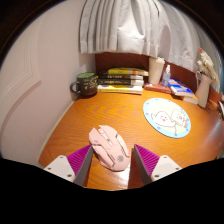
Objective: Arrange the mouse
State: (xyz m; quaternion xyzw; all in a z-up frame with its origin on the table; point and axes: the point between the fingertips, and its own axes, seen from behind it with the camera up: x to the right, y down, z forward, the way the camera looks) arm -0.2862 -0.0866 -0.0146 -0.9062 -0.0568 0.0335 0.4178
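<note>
A pale pink mouse [109, 147] lies on the round wooden table [70, 125], its rear end between my two fingers. My gripper [112, 163] is open; the magenta pads [80, 158] stand on either side of the mouse, with a gap on the left side. A round light-blue mouse mat [166, 116] with a cartoon print lies on the table beyond and to the right of the mouse.
A dark green mug [85, 85] stands at the far left of the table. A stack of books [121, 78] lies at the back. A white cup [156, 70], a bottle and other small items [183, 88] stand at the back right. Curtains hang behind.
</note>
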